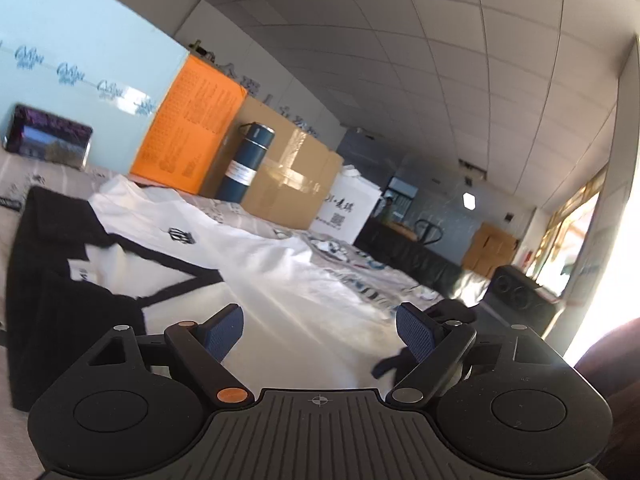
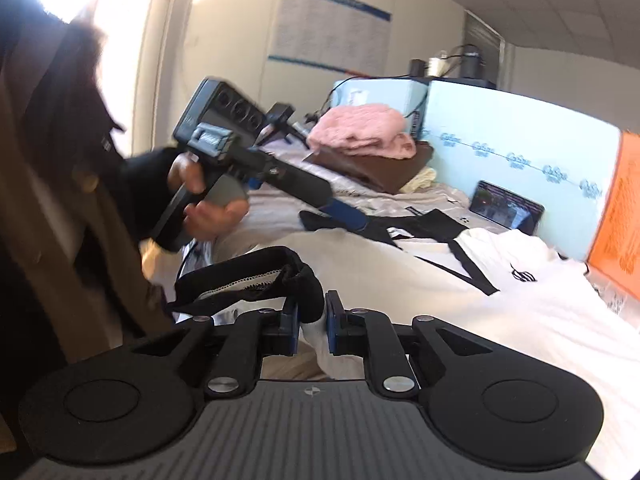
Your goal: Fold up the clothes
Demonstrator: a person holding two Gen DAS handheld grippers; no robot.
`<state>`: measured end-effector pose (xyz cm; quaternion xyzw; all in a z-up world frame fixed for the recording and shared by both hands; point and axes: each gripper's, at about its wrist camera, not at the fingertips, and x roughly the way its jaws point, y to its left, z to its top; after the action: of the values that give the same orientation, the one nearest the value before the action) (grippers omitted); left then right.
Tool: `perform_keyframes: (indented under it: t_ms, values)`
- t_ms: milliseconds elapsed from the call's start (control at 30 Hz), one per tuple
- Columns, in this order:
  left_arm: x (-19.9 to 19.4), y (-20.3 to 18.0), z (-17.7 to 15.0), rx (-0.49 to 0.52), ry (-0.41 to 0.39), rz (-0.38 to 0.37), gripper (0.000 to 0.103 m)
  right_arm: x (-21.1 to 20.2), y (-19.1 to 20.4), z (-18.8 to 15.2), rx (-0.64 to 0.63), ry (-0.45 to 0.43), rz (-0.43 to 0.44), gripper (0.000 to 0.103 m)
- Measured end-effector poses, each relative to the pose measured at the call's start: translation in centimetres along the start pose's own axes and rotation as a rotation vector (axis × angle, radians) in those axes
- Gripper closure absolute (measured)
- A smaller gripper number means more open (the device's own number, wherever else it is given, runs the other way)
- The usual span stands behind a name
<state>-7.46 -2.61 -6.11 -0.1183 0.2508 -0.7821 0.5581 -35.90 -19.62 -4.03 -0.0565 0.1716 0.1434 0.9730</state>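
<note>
A white shirt with black trim and a small black crest (image 1: 256,256) lies spread on the bed; it also shows in the right wrist view (image 2: 500,296). My left gripper (image 1: 320,330) is open and empty, low over the white cloth. It also shows in the right wrist view (image 2: 344,214), held in a hand over the shirt's black part. My right gripper (image 2: 311,322) is shut on the shirt's black-edged hem (image 2: 304,284) and holds it lifted, near the person's body.
A dark flask (image 1: 248,162), an orange box (image 1: 188,124), cardboard boxes (image 1: 288,176) and a white box (image 1: 348,208) line the far side of the bed. A tablet (image 2: 506,208) leans on a pale blue panel. Pink and brown folded clothes (image 2: 364,136) are stacked behind.
</note>
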Motion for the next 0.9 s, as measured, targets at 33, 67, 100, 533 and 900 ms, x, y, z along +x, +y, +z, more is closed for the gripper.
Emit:
perform_keyframes:
  t_ms: [33,67,100,533,900]
  values:
    - [0.0,0.4,-0.1,-0.039,-0.005,-0.034,0.012,-0.2,-0.8,0.0,0.059,-0.028,-0.006,0.091]
    - [0.0,0.8,-0.1,-0.078,-0.010,-0.068,0.011,-0.4,-1.4,-0.1,0.116,-0.047,-0.014,0.091]
    - [-0.2,1.0,-0.2,-0.103,-0.018,-0.093,0.010,-0.5,-2.1,-0.1,0.171,-0.060,-0.026,0.091]
    - [0.9,-6.2,-1.5,0.493,0.168,0.151,0.004,0.5,-7.9,-2.1,0.703,-0.046,-0.161,0.091]
    - [4.1,-0.1,2.3,0.176,0.213,0.247,0.004,-0.9,-6.7,-2.6,0.625,-0.158,-0.091,0.091]
